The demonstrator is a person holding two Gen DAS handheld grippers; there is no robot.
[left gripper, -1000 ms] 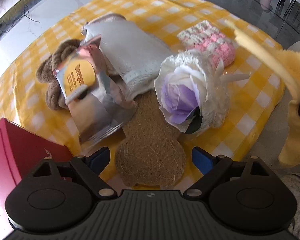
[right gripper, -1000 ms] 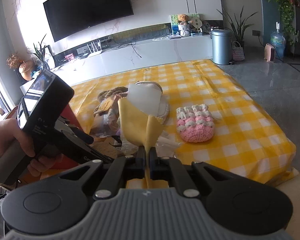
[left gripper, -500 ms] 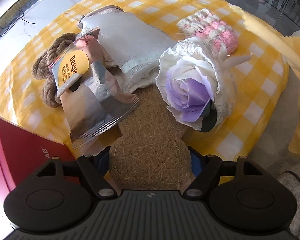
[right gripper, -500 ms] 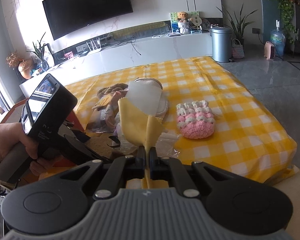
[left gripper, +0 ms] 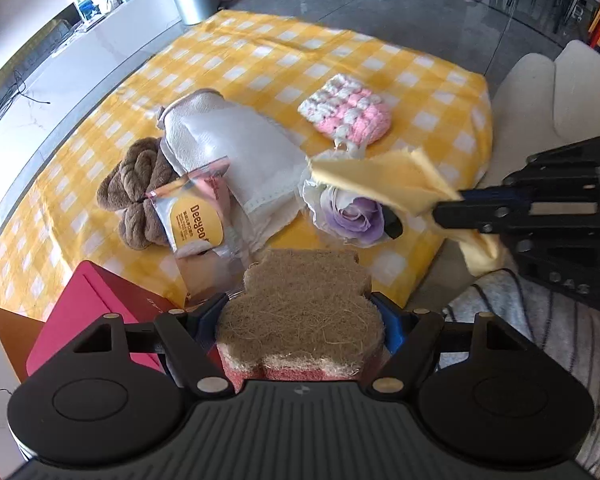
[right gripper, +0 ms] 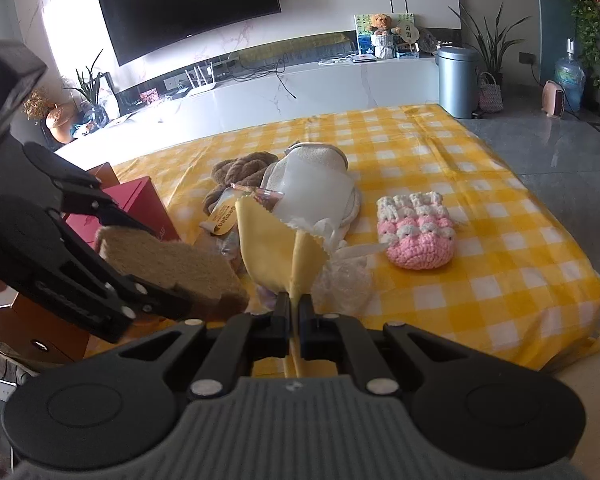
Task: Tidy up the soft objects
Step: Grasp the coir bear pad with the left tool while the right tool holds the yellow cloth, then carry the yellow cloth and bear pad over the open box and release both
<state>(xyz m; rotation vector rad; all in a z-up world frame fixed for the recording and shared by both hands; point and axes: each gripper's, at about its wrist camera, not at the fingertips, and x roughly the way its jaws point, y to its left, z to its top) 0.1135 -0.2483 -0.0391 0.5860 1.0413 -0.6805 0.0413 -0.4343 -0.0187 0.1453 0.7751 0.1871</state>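
Sponge (left gripper: 300,304) clamped between left tongs (left gripper: 300,320), lifted off cloth.

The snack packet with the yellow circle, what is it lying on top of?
The snack packet lies over the brown knotted towel and the white cloth bundle. Whatever is beneath its lower end is hidden.

1. A home living room: a large flat television (right gripper: 188,4) hangs on a marble-look wall.
2. Below it runs a long white media console (right gripper: 300,92) carrying a teddy bear (right gripper: 382,24), a router and cables.
3. Potted houseplants (right gripper: 490,46), a lidded grey bin (right gripper: 458,80) and a water jug (right gripper: 569,80) stand on the glossy grey tiled floor (right gripper: 548,152).
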